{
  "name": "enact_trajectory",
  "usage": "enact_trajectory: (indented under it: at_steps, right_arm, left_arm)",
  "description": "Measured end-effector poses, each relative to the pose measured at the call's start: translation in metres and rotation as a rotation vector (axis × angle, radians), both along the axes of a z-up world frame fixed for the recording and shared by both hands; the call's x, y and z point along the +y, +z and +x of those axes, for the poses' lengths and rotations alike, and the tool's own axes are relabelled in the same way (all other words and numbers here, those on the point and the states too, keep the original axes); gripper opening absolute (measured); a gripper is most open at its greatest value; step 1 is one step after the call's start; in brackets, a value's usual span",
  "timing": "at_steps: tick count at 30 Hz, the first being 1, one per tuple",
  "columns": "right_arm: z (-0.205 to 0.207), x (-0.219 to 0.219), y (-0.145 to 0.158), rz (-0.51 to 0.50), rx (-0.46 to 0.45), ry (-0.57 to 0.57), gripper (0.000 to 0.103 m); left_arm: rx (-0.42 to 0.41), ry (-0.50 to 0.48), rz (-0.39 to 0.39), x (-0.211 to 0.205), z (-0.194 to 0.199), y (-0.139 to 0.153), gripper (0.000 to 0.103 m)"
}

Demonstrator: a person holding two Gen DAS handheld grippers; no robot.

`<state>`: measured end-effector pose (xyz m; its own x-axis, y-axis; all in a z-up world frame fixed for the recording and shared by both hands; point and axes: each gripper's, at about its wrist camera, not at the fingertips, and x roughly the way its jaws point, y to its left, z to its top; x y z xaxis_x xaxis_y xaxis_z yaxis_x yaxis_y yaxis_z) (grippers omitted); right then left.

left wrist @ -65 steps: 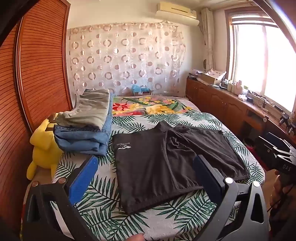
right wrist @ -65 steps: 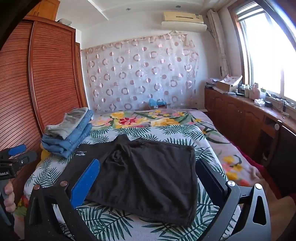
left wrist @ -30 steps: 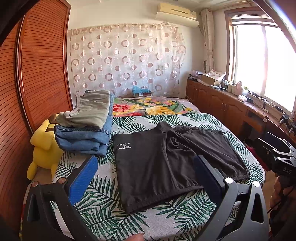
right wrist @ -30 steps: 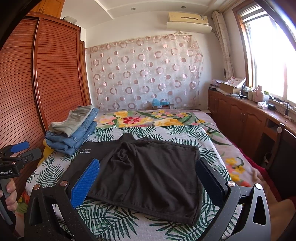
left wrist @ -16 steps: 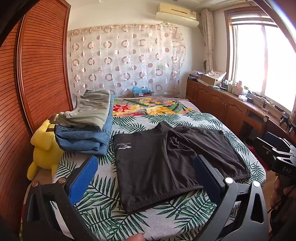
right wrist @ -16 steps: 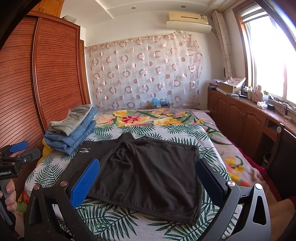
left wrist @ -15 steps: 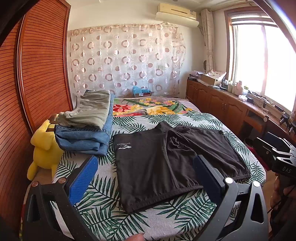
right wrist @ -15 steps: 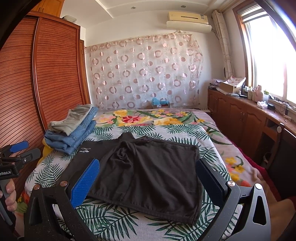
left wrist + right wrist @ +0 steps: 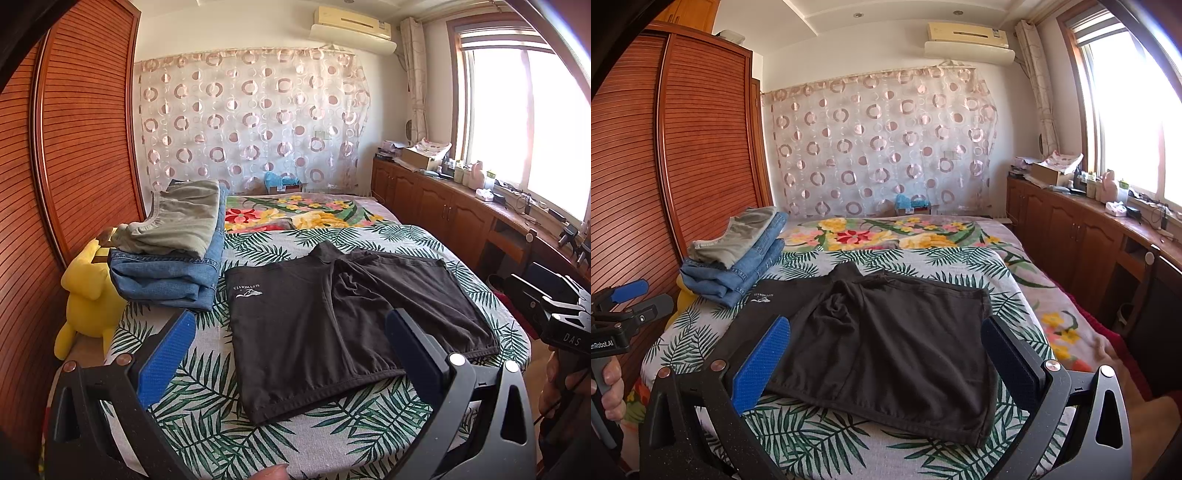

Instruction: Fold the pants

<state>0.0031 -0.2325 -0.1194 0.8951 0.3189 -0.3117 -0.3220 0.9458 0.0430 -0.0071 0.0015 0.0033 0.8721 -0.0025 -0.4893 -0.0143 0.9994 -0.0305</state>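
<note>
Overhead, an air conditioner; below, black pants on leaf-print bed.

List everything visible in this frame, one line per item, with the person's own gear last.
black pants: one, black, spread flat mid-bed
bedspread: one, leaf print, covering bed
folded clothes: one stack, grey on blue denim, bed's left side
plush toy: one, yellow, beside stack at wardrobe
wardrobe: one, reddish wood, left
curtain: one, circle pattern, back wall
air conditioner: one, white, above curtain
cabinets: row, wooden, under window
left gripper: open, above the bed's near edge
right gripper: open, above the bed's near edge
</note>
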Motion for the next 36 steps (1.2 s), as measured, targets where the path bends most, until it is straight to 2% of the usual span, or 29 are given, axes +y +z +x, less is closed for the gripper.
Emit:
enact_trajectory:
  at_steps: [28, 36]
  right_arm:
    - [0.001, 0.0, 0.0, 0.001, -0.004, 0.003, 0.103]
    - [0.01, -0.001, -0.008, -0.004, 0.029, 0.005, 0.103]
  left_arm:
    - [-0.001, -0.001, 0.002, 0.0, 0.0, -0.001, 0.103]
    - [0.053, 0.003, -0.004, 0.007, 0.01, -0.02, 0.103]
